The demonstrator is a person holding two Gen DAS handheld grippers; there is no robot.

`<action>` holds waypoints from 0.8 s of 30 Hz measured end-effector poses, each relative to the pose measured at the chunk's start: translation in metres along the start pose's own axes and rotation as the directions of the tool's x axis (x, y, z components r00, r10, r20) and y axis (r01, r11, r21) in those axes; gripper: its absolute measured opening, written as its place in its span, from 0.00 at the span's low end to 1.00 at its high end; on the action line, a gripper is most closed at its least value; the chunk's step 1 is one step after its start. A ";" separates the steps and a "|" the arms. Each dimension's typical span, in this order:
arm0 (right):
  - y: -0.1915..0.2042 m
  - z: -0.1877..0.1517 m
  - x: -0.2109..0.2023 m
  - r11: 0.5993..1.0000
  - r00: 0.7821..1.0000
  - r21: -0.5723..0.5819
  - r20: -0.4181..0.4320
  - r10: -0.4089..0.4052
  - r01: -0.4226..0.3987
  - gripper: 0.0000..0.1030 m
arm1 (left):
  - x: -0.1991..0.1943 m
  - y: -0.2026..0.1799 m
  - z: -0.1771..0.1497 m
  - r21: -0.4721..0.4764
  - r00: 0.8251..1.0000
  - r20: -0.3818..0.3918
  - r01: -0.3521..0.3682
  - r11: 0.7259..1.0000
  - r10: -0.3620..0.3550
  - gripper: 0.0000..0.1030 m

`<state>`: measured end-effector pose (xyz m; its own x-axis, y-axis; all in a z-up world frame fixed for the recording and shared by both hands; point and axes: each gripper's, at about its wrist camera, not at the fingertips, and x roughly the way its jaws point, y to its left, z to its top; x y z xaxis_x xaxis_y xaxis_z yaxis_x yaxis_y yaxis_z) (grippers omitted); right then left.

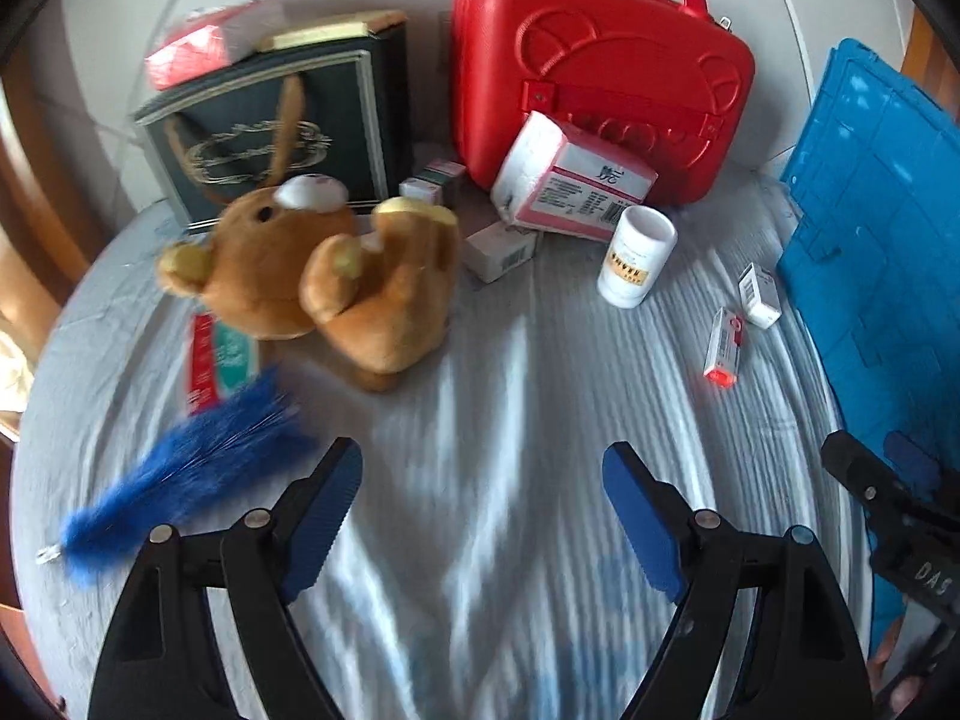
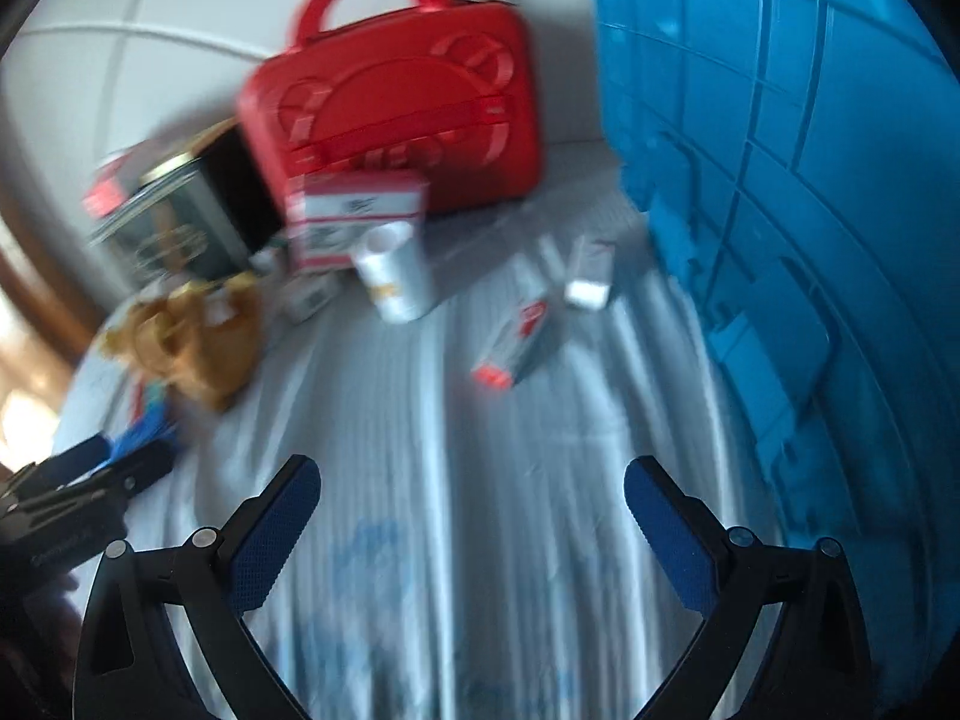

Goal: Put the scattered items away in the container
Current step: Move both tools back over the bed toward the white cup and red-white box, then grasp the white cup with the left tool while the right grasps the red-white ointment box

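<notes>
On a pale striped bedsheet (image 1: 510, 396) lie scattered items. A brown plush bear (image 1: 312, 276) lies on its back at the left, a blue feather (image 1: 180, 468) below it. A white bottle (image 1: 636, 255) stands by a pink-and-white box (image 1: 570, 186), and two small cartons (image 1: 726, 348) (image 1: 761, 295) lie to the right. A blue crate (image 1: 876, 228) (image 2: 792, 180) stands at the right edge. My left gripper (image 1: 483, 468) hangs open above bare sheet. My right gripper (image 2: 471, 480) is open too, empty, with the small red-ended carton (image 2: 519, 339) ahead of it.
A red hard case (image 1: 600, 78) and a dark gift bag (image 1: 276, 126) stand at the back against a white wall. More small boxes (image 1: 501, 246) lie between them. A red-and-green packet (image 1: 219, 360) sits under the bear. The right gripper's body (image 1: 894, 510) shows at the left wrist view's right edge.
</notes>
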<state>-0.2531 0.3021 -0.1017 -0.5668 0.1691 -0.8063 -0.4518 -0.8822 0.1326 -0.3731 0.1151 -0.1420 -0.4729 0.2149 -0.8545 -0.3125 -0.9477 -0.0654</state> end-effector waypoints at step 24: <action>-0.029 0.043 0.140 0.994 0.999 0.113 -0.045 0.004 0.001 0.56 | 0.156 -0.084 0.066 0.223 0.994 0.101 0.016 0.975 -0.039 0.44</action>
<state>-0.3486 0.3703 -0.1936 -0.5368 0.1450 -0.8311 -0.5272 -0.8267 0.1963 -0.4746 0.2433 -0.2359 -0.5413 0.2749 -0.7946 -0.4961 -0.8674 0.0379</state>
